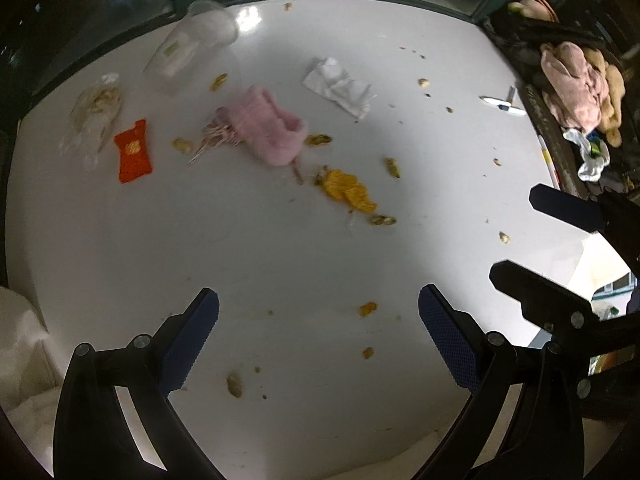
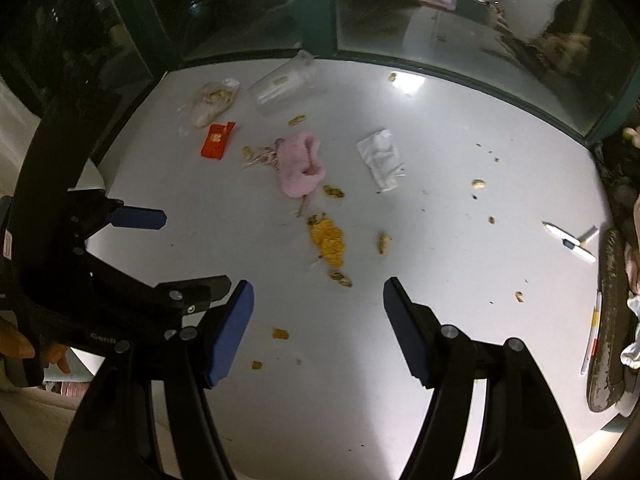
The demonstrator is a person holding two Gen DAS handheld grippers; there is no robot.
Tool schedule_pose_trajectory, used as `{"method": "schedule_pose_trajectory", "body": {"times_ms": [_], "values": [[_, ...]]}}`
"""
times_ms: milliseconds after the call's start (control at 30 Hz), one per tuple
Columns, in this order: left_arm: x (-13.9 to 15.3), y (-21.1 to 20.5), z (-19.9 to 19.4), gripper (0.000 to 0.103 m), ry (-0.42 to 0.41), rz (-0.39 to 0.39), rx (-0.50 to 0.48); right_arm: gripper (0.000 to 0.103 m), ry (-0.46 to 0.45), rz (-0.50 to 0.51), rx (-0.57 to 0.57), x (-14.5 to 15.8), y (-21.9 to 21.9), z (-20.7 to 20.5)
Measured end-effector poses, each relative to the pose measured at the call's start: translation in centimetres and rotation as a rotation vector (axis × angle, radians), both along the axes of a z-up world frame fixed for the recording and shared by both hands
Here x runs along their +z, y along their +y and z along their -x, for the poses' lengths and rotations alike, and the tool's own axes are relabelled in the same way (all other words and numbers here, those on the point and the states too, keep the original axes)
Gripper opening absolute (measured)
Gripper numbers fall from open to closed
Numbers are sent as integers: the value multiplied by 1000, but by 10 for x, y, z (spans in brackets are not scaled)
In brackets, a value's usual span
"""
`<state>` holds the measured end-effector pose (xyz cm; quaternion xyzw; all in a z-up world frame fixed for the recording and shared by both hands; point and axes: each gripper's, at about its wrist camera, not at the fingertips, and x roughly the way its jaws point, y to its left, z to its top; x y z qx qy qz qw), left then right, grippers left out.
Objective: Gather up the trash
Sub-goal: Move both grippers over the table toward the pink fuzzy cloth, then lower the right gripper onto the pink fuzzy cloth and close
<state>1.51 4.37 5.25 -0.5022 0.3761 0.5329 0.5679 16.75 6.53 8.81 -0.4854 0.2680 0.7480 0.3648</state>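
Trash lies scattered on a white table. A red packet, a pink knitted piece, a crumpled white wrapper, an orange peel, a clear plastic bag and a clear cup lie far from me. Peanut shells lie among them. My left gripper is open and empty above the near table. My right gripper is open and empty; it also shows at the right of the left wrist view. The same trash shows in the right wrist view: the packet, the pink piece, the wrapper, the peel.
Dark windows with a green frame run behind the table. A pile of soft toys and cloth sits at the right edge. A white pen lies at the right. Small orange crumbs lie near my grippers.
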Motion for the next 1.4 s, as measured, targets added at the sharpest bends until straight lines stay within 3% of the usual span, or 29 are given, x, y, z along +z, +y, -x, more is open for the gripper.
{"method": "schedule_pose_trajectory", "body": {"times_ms": [767,1400], "values": [[-11,26,28,97,31,42,130,65,23,34,119,-15,42,33],[-58,44,48,97,36,130,178,65,9,114,159,-61,71,50]]}}
